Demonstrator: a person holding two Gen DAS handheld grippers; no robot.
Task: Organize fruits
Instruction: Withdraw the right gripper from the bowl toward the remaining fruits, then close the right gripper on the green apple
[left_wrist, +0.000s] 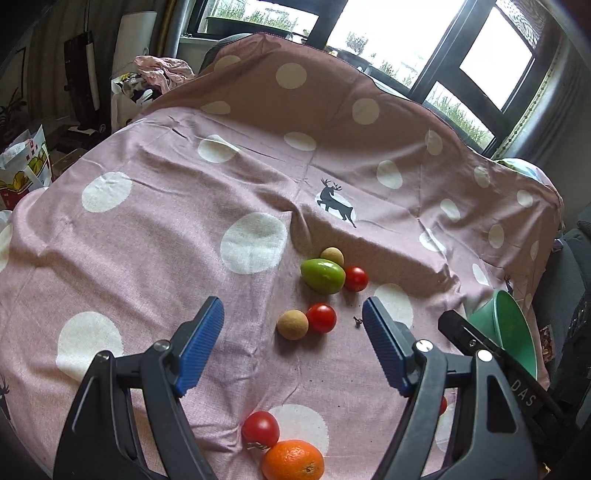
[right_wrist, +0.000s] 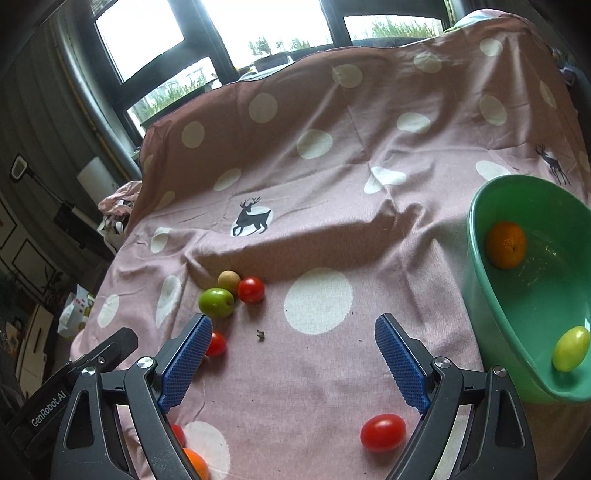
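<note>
Two grippers: the left gripper (left_wrist: 293, 314) and the right gripper (right_wrist: 293, 332) both hover over the cloth with jaws spread wide and nothing between them.
Cloth: a pink spotted cloth (left_wrist: 155, 236) covers the surface, soft and rumpled, so round fruit may roll into its folds.
Bowl: a green bowl (right_wrist: 480, 280) stands at the right edge, tilted toward the right wrist camera; it already holds an orange (right_wrist: 505, 244) and a yellow-green fruit (right_wrist: 570, 349). Judged the place where the loose fruit belongs.
Loose orange: an orange fruit (left_wrist: 293, 459) lies nearest the left gripper's base, touching a red tomato (left_wrist: 260, 429). Likely the heaviest piece, firm, with a dimpled rind that grips well; take it across its widest part.
Green fruit: an oval green fruit (left_wrist: 322, 275) lies mid-cloth, touching a tan ball (left_wrist: 332, 256) and a second tomato (left_wrist: 355, 278). Glossy, probably slippery; close across the short axis.
Tomatoes: a third tomato (left_wrist: 321, 317) touches another tan fruit (left_wrist: 292, 324); an oval tomato (right_wrist: 383, 432) lies alone near the right gripper. Thin-skinned and soft, so squeeze lightly at the middle.
Tan fruits: small, matt, probably light and easy to pinch.
Debris: a dark speck (right_wrist: 260, 334) lies between the clusters.
</note>
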